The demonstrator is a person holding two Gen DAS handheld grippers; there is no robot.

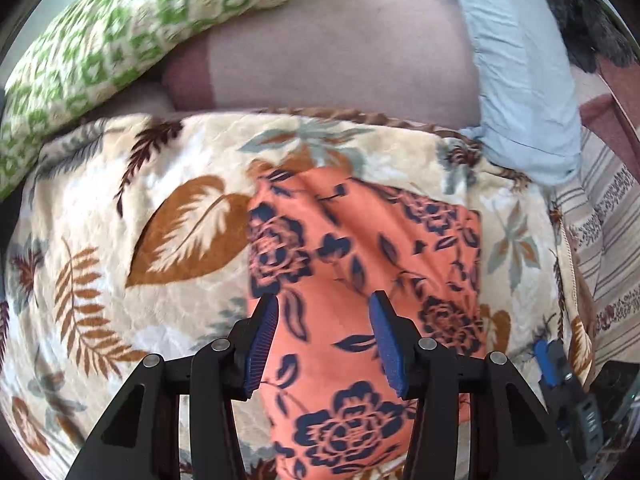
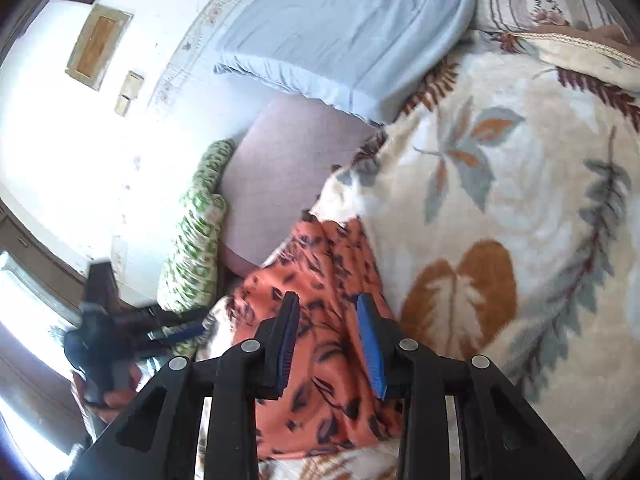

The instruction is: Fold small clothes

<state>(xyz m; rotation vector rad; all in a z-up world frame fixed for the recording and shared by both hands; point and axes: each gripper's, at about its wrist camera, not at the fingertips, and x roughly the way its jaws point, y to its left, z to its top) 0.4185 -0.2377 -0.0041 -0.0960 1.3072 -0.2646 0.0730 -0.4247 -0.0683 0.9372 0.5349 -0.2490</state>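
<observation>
The small garment (image 1: 360, 280) was orange with dark navy roses and leaves. Under it, the blanket (image 1: 120, 220) was cream, printed with rust-brown, maroon and grey-blue leaves and ferns. At the far left, a cushion (image 1: 100, 40) showed a green-and-white lattice. The pillow (image 1: 520, 80) at the far right was plain pale blue, and the sheet (image 1: 340, 60) between them was dusty mauve. The gripper pads (image 1: 264, 344) were blue on black fingers.

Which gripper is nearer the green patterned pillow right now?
Left. The left gripper reaches up against the near end of the green pillow. The right gripper hangs open over the orange floral cloth, farther from the pillow.
</observation>
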